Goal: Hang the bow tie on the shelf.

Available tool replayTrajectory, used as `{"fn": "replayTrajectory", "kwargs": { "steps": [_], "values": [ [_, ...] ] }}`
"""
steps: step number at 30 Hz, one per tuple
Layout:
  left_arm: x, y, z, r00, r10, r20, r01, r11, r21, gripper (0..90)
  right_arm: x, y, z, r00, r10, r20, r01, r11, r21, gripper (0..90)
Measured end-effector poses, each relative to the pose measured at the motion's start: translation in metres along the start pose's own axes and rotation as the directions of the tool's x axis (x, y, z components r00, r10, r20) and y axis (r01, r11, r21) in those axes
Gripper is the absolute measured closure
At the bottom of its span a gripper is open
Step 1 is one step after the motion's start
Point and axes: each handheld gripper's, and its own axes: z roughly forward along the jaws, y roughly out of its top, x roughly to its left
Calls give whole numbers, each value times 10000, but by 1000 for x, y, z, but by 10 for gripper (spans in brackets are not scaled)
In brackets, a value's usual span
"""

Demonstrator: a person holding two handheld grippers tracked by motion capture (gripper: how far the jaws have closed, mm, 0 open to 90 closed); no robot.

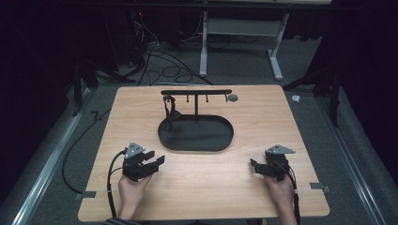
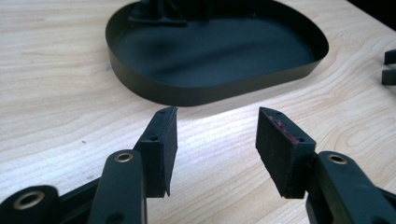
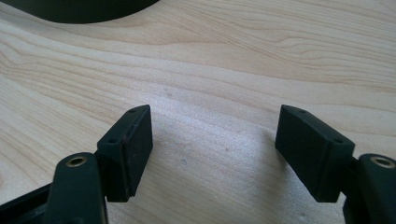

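A black oval tray (image 1: pixel 195 148) lies in the middle of the wooden table (image 1: pixel 202 187). From it rises a black T-shaped rack (image 1: pixel 196 92) with small hooks, and a dark item (image 1: pixel 171 111) hangs at the rack's left end. My left gripper (image 1: pixel 157 158) rests low at the front left, open, its jaws angled toward the tray. In the left gripper view the gripper (image 2: pixel 217 126) holds nothing, with the tray (image 2: pixel 187 95) just ahead. My right gripper (image 1: pixel 253 166) sits at the front right, open. In the right gripper view the gripper (image 3: pixel 215 121) has bare wood between its pads.
A small grey round piece (image 1: pixel 232 97) lies on the table by the rack's right end. The tray's edge (image 3: pixel 84 11) shows at the top left of the right gripper view. Beyond the table are floor cables (image 1: pixel 159 61) and a white desk frame (image 1: pixel 239 33).
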Motion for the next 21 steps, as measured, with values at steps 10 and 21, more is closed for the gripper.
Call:
{"fn": "replayTrajectory", "kwargs": {
  "steps": [10, 21],
  "values": [
    [-2, -10, 12, 10000, -28, 17, 28, 9996, 290, 487, 0, 0, 0, 10000, 15, 8, -15, 10000, 16, 288],
    [-11, -17, 26, 9995, 287, -103, -280, 9975, 645, 476, 0, 0, 0, 10000, -1, 10, 1, 10000, 4, 288]
  ]
}}
